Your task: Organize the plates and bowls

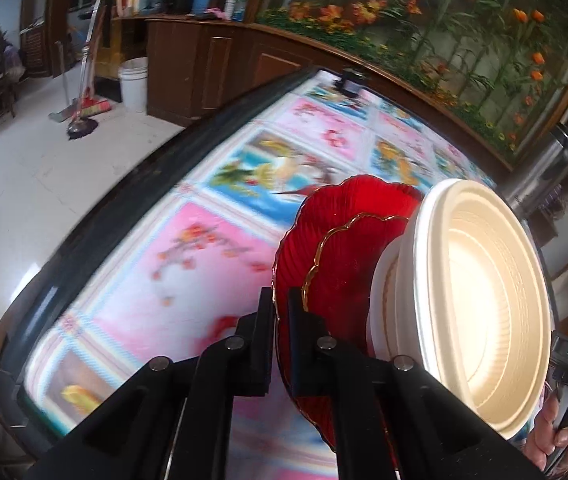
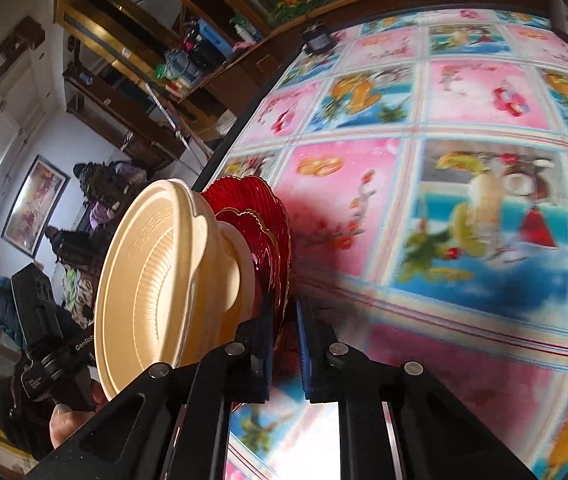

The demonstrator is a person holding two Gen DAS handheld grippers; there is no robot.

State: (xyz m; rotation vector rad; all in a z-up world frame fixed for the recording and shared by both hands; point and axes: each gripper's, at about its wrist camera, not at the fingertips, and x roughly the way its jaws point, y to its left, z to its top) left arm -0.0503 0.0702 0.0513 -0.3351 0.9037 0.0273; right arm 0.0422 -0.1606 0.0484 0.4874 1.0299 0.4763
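Red glass and cream pulp make up the load: a stack of tableware held on edge above the counter point(image 2: 463, 216), gripped from both sides at once. Both grippers point steeply downward toward the patterned cloth.

In the left wrist view, the left gripper point(image 1: 280, 300) has its black jaws closed tight on the rim of the large red plate point(image 1: 335, 208), one finger on each face of the glass. In the right wrist view, the right gripper point(image 2: 284, 312) is clamped nearly shut on the red rim at the opposite edge, its blue-lined pad on the cloth side and the other jaw on the bowl side.

Counted, the stack shows two red plates: the large red plate at the back and a smaller gold-rimmed red plate point(image 1: 347, 264) nested against it. Against those sit cream bowls point(image 1: 483, 304), nested into one another; at least two layers are visible, but the exact number cannot be told. Their open mouths face away from the plates.

The whole stack is tilted up nearly vertical, clear of the cloth, near the counter's dark left edge.

A person's hand point(image 1: 559, 436) grips the other gripper's handle at the lower right of the left view, and a hand point(image 2: 72, 420) shows at the lower left of the right view.
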